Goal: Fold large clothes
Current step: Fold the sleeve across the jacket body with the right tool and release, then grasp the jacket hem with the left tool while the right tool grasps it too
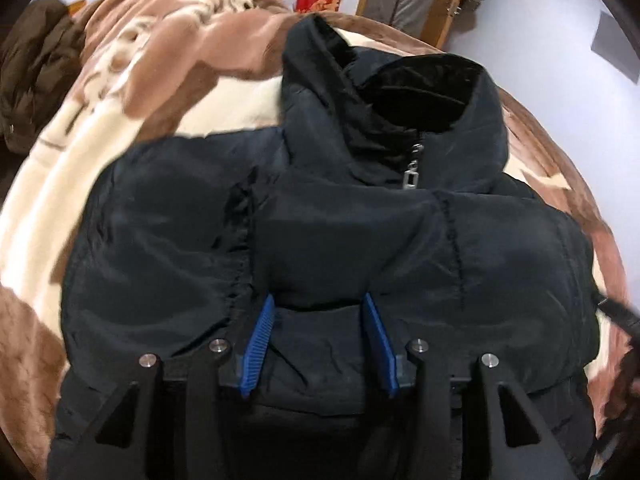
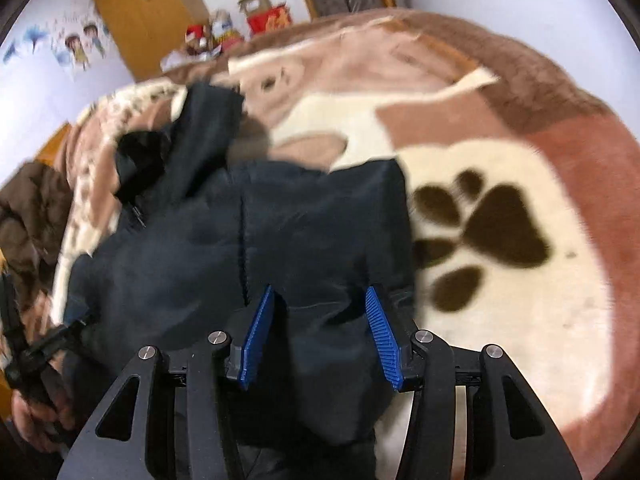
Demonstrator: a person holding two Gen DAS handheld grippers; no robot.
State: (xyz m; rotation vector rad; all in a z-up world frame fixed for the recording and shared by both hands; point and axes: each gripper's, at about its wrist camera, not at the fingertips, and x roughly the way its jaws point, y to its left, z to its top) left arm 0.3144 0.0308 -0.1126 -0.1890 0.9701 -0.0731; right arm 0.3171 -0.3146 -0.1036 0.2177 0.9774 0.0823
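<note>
A black puffy hooded jacket [image 1: 360, 220] lies front-up on the bed, its hood [image 1: 420, 88] at the far end and a metal zipper pull [image 1: 410, 178] under the collar. My left gripper [image 1: 319, 300] is over the jacket's near part, and a puffy fold fills the gap and touches both blue pads [image 1: 256, 344]. In the right wrist view the jacket [image 2: 312, 220] runs up to the left. My right gripper [image 2: 320, 290] hangs over its right part with its jaws apart and fabric lying between them, not pinched. The left gripper [image 2: 36, 344], held by a hand, shows at that view's left edge.
The bed is covered by a brown and cream plush blanket [image 2: 520, 320] with a dark paw print [image 2: 492, 232] right of the jacket. A brown coat [image 1: 36, 68] is heaped at the bed's left side. A red box [image 1: 320, 0] and toys sit beyond the bed by a wooden door.
</note>
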